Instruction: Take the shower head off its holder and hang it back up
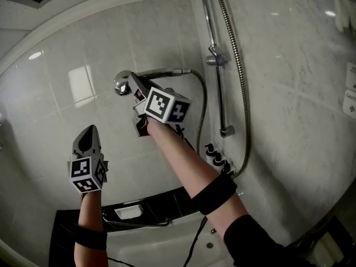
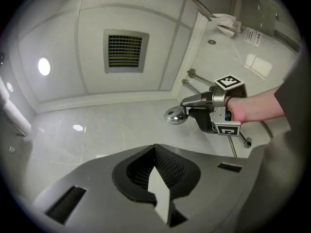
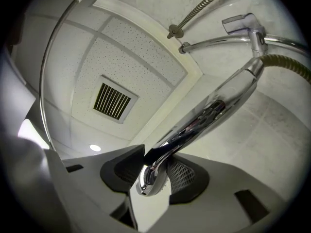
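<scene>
Shower head (image 1: 123,83) (in right gripper (image 3: 155,174)) hangs well left of its holder (image 1: 214,57).

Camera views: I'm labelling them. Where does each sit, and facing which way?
Head view: on the head, facing tiled wall; forearms, left gripper, right gripper.
Left gripper view: up along shut jaws at the ceiling vent; right hand.
Right gripper view: up along jaws clamping the shower head; no body.
Shared: both gripper views show the vent.

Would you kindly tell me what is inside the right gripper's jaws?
A shiny chrome shower head sits in the right gripper, clamped at its neck between dark pads, its ribbed metal hose trailing away. The pads cover the gripped sides of the neck.
</scene>
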`<state>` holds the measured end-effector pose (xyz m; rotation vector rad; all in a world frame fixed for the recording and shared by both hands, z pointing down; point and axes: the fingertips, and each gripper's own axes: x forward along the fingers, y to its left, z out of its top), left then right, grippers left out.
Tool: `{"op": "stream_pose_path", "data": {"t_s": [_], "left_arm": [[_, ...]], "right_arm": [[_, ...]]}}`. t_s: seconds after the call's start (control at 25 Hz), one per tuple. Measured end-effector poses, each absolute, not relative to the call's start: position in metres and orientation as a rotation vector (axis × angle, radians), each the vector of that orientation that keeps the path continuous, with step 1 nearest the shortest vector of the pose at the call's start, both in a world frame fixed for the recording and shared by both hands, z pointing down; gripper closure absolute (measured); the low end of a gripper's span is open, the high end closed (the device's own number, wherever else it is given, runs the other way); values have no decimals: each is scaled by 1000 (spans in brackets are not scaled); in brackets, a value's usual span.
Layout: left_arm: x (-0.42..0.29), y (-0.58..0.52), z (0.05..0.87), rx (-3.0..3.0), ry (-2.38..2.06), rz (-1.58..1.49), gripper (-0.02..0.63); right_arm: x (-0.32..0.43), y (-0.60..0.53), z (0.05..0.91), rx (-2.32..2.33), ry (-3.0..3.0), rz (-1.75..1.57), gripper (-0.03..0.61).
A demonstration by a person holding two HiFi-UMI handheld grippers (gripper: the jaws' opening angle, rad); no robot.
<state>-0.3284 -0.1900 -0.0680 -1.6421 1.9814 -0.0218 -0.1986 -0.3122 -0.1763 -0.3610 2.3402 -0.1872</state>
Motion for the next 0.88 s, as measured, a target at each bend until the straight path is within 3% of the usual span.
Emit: {"op": "stream_pose_path", "data": {"t_s": [0.88], "left_arm": [[-269, -233, -136, -1624, 1862, 38, 607]], "right_arm": [[-135, -323, -282, -297, 2237, -97, 417]]}}
